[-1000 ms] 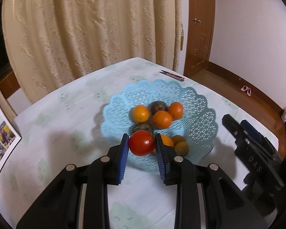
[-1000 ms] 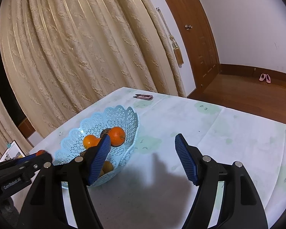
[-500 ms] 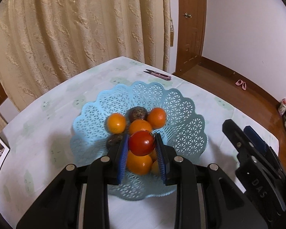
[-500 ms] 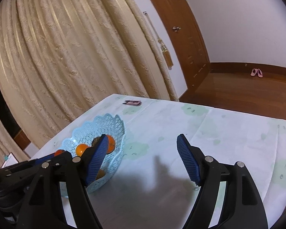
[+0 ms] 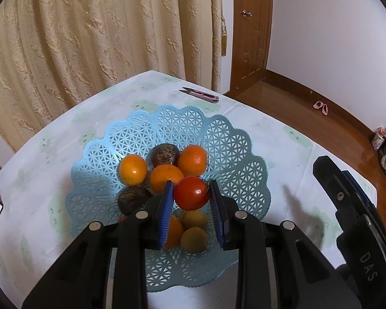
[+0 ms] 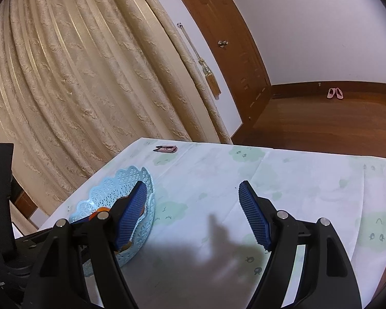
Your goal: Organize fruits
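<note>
Left tool (image 5: pixel 191 195) grips tomato (image 5: pixel 191 192) over fruit basket (image 5: pixel 234 139); right tool (image 6: pixel 193 208) open.

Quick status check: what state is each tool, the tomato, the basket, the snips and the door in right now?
Left tool: shut on the tomato, above the basket.
Tomato: whole, gripped, not yet released.
Right tool: open, nothing between the pads.
Basket: upright on the table, holding oranges and dark fruits.
Snips: lying flat, untouched.
Door: shut.
</note>
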The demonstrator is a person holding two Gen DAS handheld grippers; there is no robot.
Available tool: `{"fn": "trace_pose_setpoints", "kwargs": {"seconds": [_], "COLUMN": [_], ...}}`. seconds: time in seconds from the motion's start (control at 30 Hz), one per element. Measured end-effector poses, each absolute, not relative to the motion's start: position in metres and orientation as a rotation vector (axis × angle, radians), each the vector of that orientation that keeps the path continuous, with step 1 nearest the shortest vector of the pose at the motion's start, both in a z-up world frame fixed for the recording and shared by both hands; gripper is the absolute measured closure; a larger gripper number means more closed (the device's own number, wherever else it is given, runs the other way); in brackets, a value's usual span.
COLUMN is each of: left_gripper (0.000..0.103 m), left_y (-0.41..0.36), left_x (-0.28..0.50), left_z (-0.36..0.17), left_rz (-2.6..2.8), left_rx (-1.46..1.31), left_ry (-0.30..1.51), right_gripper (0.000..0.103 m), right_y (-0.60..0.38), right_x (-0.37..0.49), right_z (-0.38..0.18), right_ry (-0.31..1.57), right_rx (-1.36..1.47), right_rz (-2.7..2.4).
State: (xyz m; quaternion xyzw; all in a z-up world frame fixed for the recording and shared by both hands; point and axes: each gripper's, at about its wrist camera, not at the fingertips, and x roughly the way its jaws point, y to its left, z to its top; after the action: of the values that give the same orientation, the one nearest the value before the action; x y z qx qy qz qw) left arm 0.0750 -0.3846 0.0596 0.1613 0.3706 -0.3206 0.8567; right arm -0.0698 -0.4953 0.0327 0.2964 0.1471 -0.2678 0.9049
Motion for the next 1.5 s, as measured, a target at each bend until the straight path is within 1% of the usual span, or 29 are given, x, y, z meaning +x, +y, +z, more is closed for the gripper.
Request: {"fn": "trace_pose_setpoints", "kwargs": {"seconds": [0.5, 0.53, 0.57, 0.63, 0.7, 0.73, 0.77, 0.9, 0.97, 1.03, 1.1, 1.23, 1.33, 1.5], "left_gripper": [0.073, 0.068, 0.054, 0.043, 0.038, 0.028, 0.021, 0.019, 0.018, 0.014, 0.014, 0.013, 0.009, 0.008], "left_y": [-0.380, -0.379, -0.379, -0.375, -0.372, -0.370, -0.368, -0.356, -0.351, -0.343, -0.334, -0.318, -0.305, -0.284], "left_x": [0.076, 0.077, 0.077, 0.077, 0.078, 0.079, 0.079, 0.077, 0.076, 0.074, 0.073, 0.070, 0.066, 0.064], "left_z": [0.063, 0.063, 0.063, 0.064, 0.066, 0.067, 0.068, 0.077, 0.080, 0.083, 0.086, 0.091, 0.092, 0.093], "left_rz": [-0.653, -0.649, -0.646, -0.629, -0.619, -0.613, -0.605, -0.532, -0.497, -0.454, -0.421, -0.371, -0.335, -0.272], "left_rx": [0.326, 0.325, 0.324, 0.320, 0.318, 0.315, 0.311, 0.334, 0.353, 0.373, 0.377, 0.387, 0.407, 0.415], "left_ry": [0.775, 0.775, 0.775, 0.759, 0.758, 0.760, 0.756, 0.691, 0.659, 0.626, 0.607, 0.572, 0.551, 0.536], "right_gripper": [0.026, 0.026, 0.026, 0.026, 0.018, 0.017, 0.017, 0.015, 0.013, 0.012, 0.007, 0.007, 0.006, 0.006], "right_y": [-0.495, -0.495, -0.495, -0.495, -0.495, -0.494, -0.494, -0.491, -0.489, -0.486, -0.481, -0.462, -0.444, -0.425], "right_x": [-0.071, -0.071, -0.071, -0.071, -0.070, -0.071, -0.071, -0.069, -0.067, -0.065, -0.061, -0.045, -0.040, -0.029], "right_z": [0.033, 0.033, 0.033, 0.032, 0.032, 0.033, 0.033, 0.033, 0.034, 0.034, 0.035, 0.036, 0.040, 0.041], "right_ry": [0.304, 0.304, 0.305, 0.306, 0.305, 0.300, 0.298, 0.302, 0.308, 0.311, 0.320, 0.384, 0.398, 0.467], "right_rx": [0.611, 0.611, 0.611, 0.611, 0.612, 0.612, 0.609, 0.602, 0.596, 0.579, 0.555, 0.463, 0.383, 0.308], "right_rz": [-0.551, -0.551, -0.549, -0.546, -0.540, -0.537, -0.536, -0.514, -0.496, -0.483, -0.456, -0.371, -0.325, -0.265]}}
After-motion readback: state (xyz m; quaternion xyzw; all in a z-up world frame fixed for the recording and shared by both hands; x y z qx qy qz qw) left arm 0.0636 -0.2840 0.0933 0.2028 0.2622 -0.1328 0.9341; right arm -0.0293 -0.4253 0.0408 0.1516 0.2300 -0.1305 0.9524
